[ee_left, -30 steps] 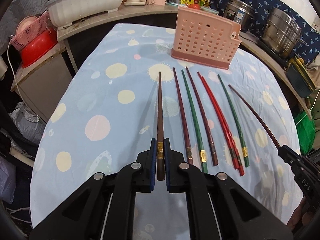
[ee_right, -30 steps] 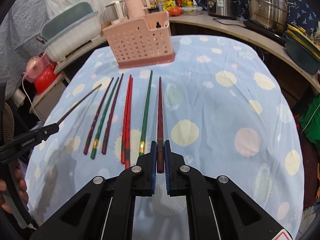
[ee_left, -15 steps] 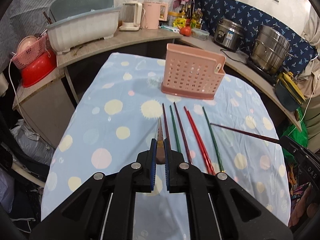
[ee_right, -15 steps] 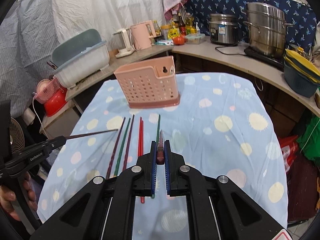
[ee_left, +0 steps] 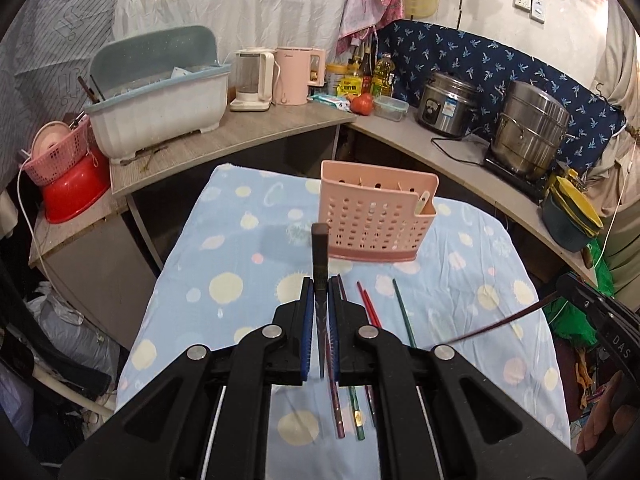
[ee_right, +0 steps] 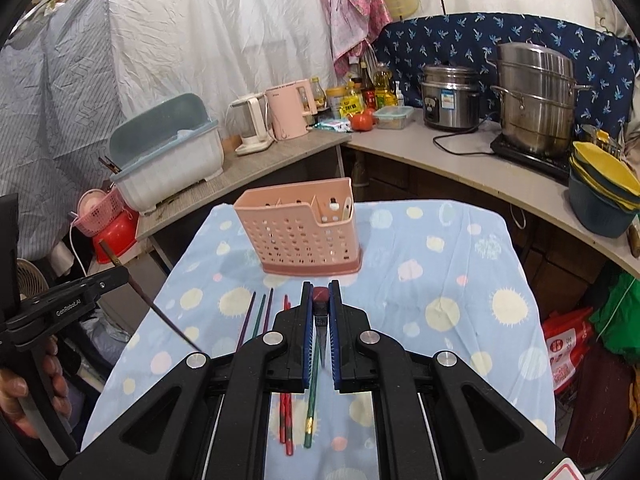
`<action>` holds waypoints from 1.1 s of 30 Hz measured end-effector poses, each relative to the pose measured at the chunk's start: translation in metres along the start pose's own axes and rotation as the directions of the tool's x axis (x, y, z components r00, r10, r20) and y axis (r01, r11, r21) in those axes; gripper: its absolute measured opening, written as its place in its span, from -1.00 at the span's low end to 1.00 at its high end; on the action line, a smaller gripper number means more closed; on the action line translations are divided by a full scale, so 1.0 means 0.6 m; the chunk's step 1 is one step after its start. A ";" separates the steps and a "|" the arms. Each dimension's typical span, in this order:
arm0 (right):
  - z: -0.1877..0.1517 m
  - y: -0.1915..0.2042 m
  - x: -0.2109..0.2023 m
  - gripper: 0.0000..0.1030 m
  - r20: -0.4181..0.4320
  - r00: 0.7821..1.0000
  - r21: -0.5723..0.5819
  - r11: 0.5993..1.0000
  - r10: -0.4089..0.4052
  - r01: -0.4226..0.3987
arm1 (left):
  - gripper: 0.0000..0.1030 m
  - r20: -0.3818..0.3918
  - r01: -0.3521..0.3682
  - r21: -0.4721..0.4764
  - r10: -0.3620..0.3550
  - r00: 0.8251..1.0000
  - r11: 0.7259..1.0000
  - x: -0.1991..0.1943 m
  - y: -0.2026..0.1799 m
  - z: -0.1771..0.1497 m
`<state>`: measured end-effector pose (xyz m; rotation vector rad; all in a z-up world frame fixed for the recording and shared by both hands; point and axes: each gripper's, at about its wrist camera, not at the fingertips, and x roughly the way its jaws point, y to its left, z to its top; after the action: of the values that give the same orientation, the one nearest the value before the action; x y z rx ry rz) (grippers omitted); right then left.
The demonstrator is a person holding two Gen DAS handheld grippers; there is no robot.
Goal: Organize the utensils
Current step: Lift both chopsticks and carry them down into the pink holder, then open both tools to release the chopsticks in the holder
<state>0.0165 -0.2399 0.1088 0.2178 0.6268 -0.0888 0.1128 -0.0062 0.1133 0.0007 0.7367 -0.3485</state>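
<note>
A table (ee_left: 188, 280) draped in a pale blue spotted cloth fills the kitchen corner below both handheld grippers; ahead of them, toward its far end, a pink perforated utensil holder (ee_left: 374, 220) stands upright; on the cloth beneath the jaws the remaining chopsticks (ee_right: 286, 416) lie side by side in red, green and dark purple, thick ends nearest the grippers. The left gripper (ee_left: 320, 300) is clamped on a dark brown chopstick (ee_left: 319, 256), blunt end tilted up toward the holder, thin tip running back between the blue pads; the right gripper (ee_right: 320, 304) is pressed tight on a dark red chopstick (ee_right: 320, 295), its square end showing between the jaws. A person's hand (ee_right: 24, 384) grips the left tool's handle, off to the right gripper's left.
</note>
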 end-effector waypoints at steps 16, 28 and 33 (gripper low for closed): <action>0.214 -0.003 0.026 -0.87 0.139 0.990 -0.020 1.000 0.011 -0.008 | -0.87 0.138 0.010 0.046 -0.016 0.990 0.999 0.006 -0.033 0.211; 0.348 0.023 0.131 -0.86 0.183 0.983 -0.050 0.998 -0.015 0.024 | -0.87 0.201 0.002 0.074 -0.017 0.980 0.997 0.079 -0.073 0.350; 0.327 0.024 0.202 -0.87 0.109 0.994 -0.060 0.998 -0.015 0.022 | -0.87 0.144 -0.021 0.081 0.010 0.990 0.996 0.147 -0.071 0.337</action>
<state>0.2283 -0.2727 0.1943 0.1469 0.5224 -0.0983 0.2931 -0.0987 0.2106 0.0589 0.5790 -0.3601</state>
